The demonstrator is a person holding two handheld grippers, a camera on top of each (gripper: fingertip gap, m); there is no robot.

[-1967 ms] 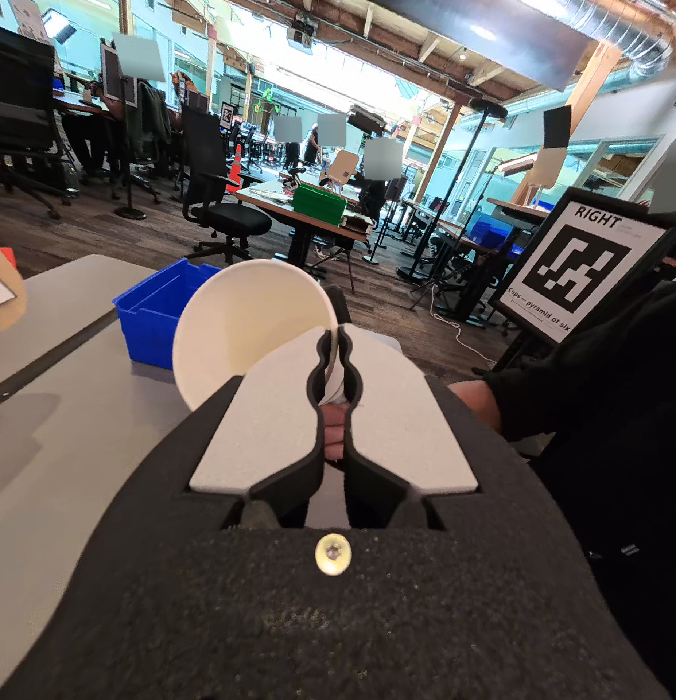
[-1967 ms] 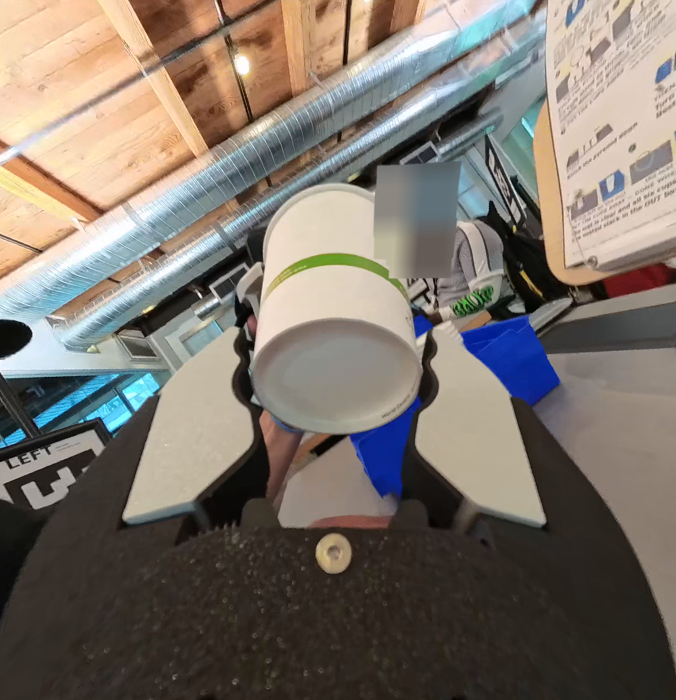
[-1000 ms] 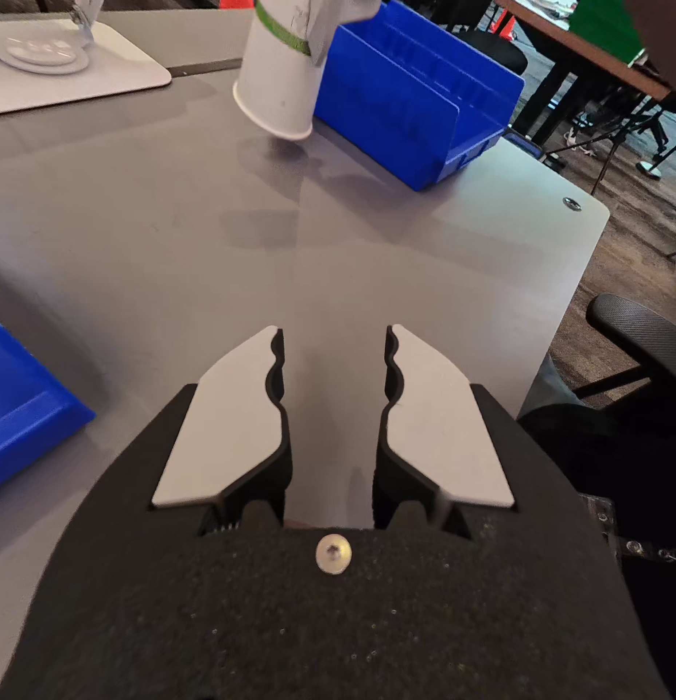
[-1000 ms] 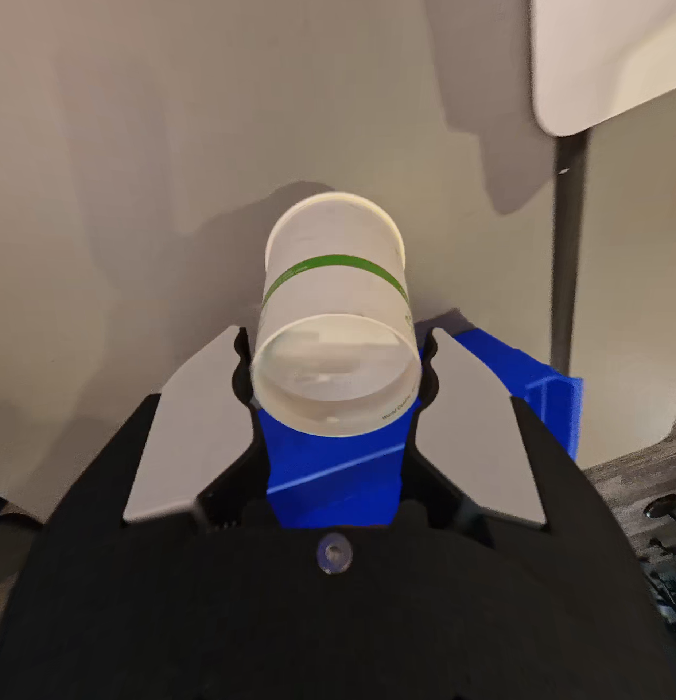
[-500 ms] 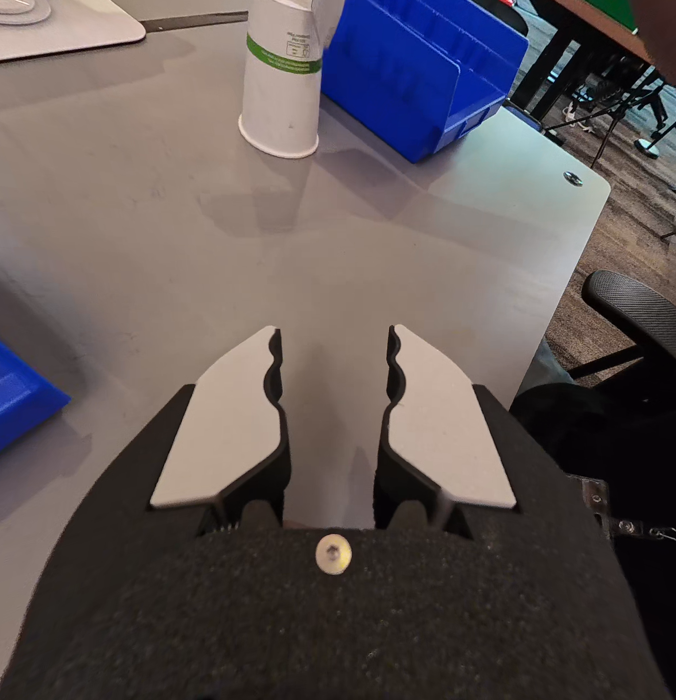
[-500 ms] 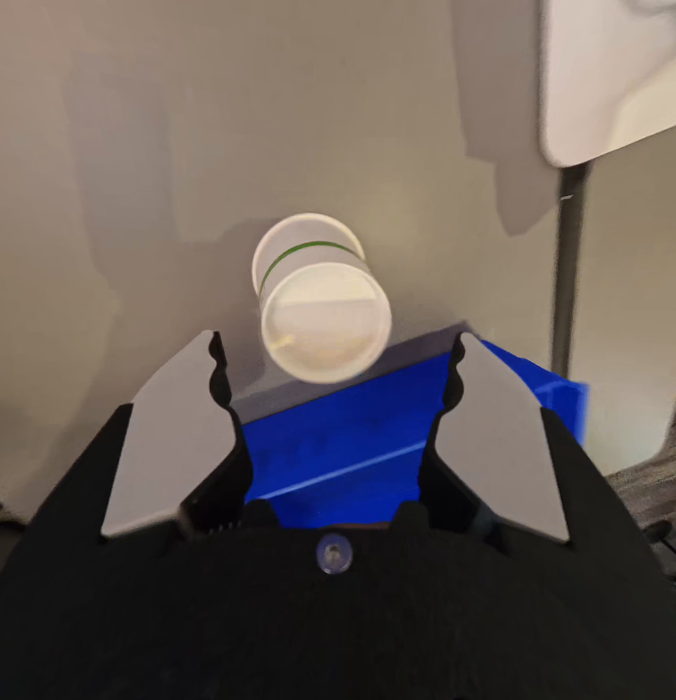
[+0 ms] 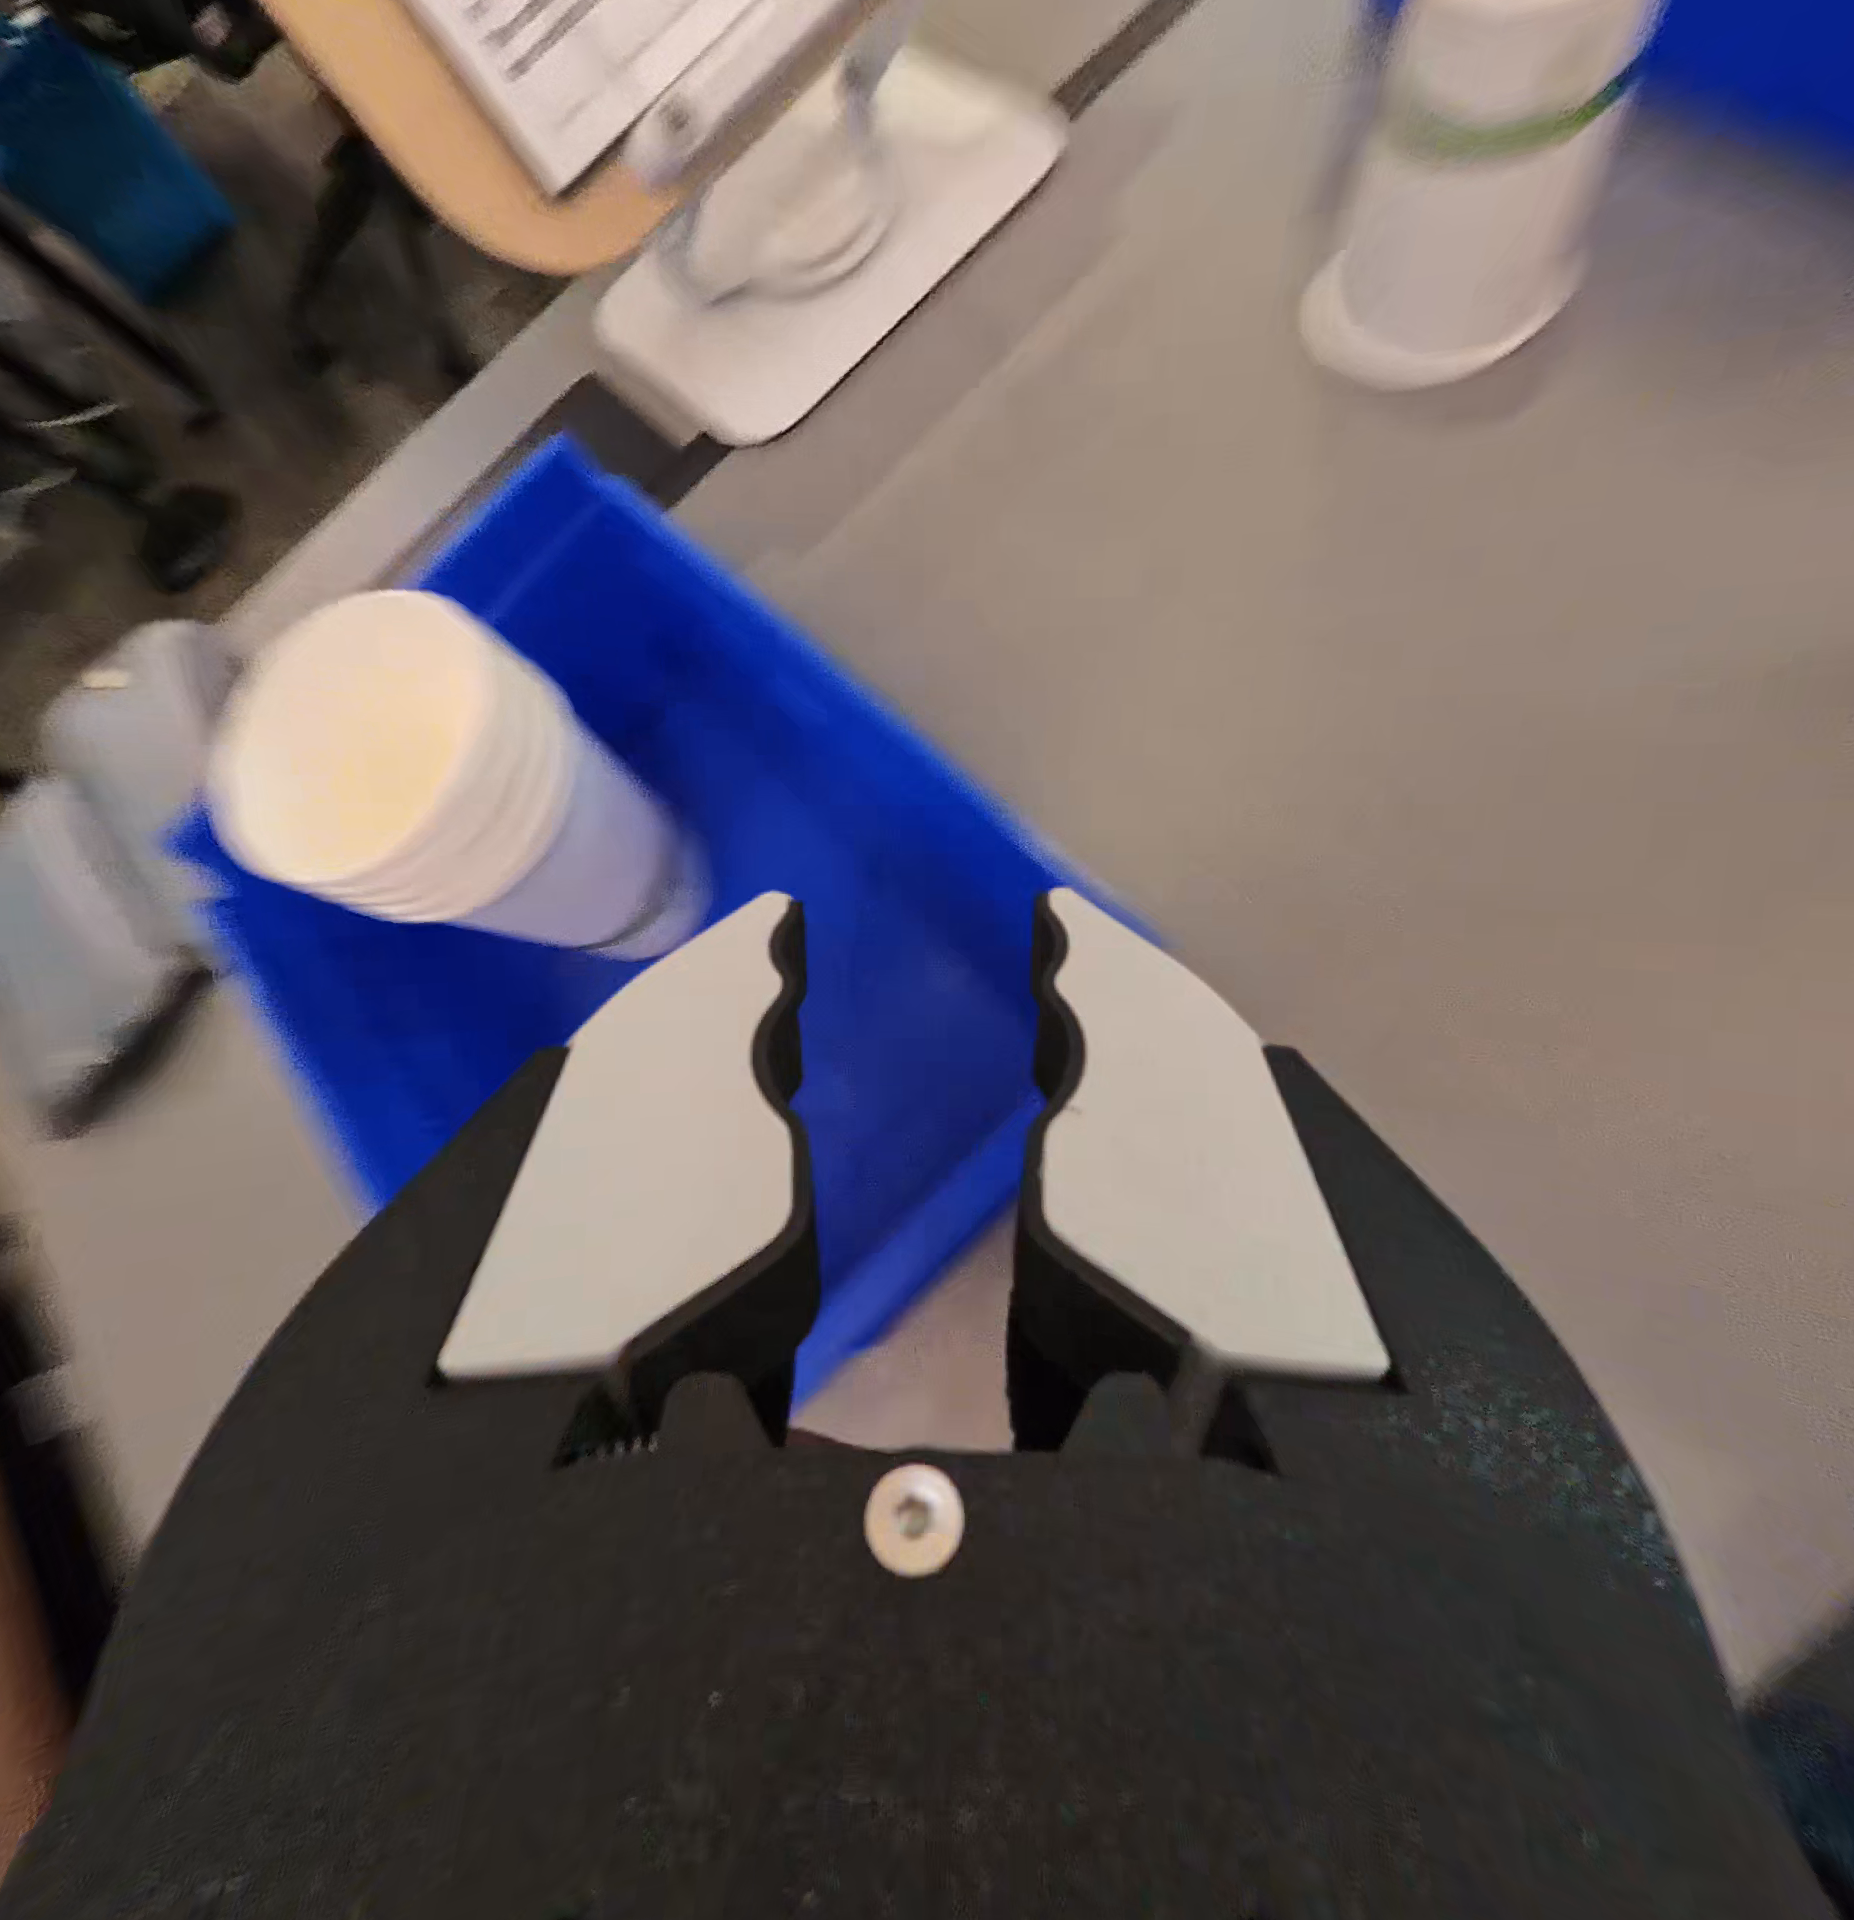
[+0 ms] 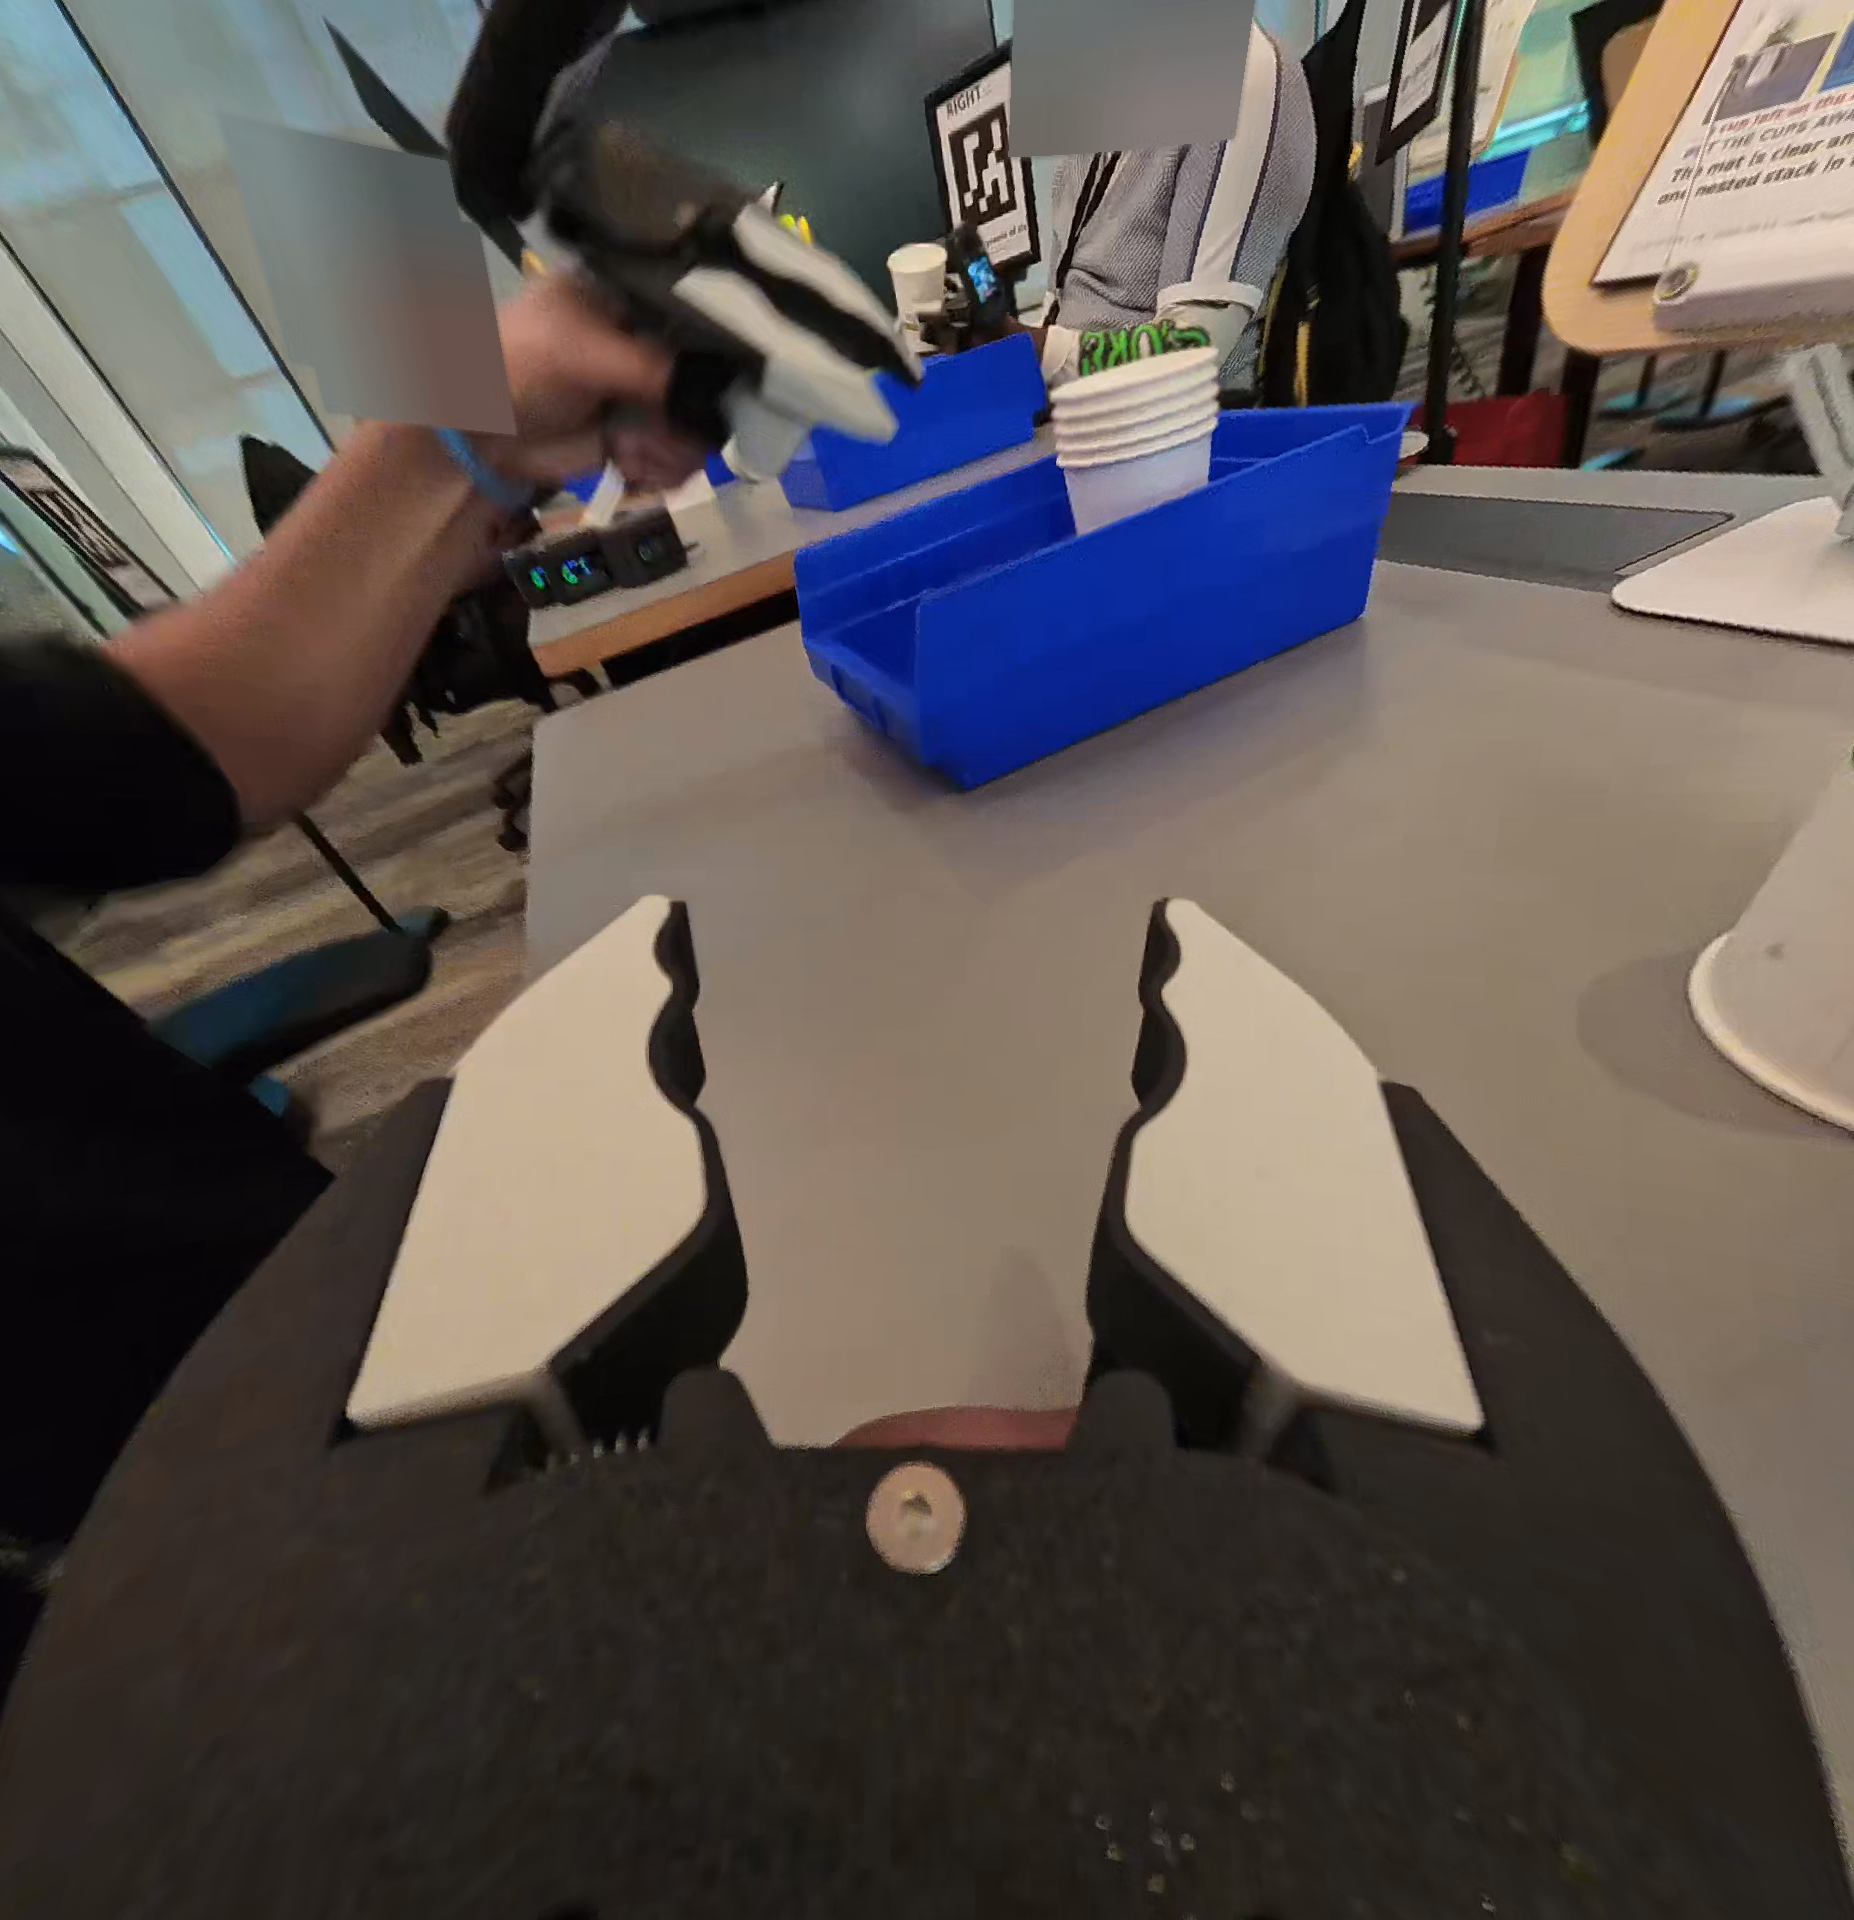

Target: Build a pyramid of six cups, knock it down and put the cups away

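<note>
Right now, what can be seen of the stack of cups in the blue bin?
The stack of cups is white, paper-looking, nested mouth up, with several rolled rims layered at the top. It stands upright inside the blue bin, near its far end, its lower part hidden by the bin wall. Neither gripper touches it.

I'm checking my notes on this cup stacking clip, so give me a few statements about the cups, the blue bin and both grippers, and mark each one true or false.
1. A nested stack of white paper cups stands in the blue plastic bin. True.
2. The right gripper is clamped on a cup. False: its jaws stand apart with nothing between them.
3. A single white paper cup with a green band stands upside down on the grey table. True.
4. The left gripper holds the cup stack. False: it is open and empty, near the bin.
5. The single cup lies inside the bin. False: it stands on the table, apart from the bin.
</note>
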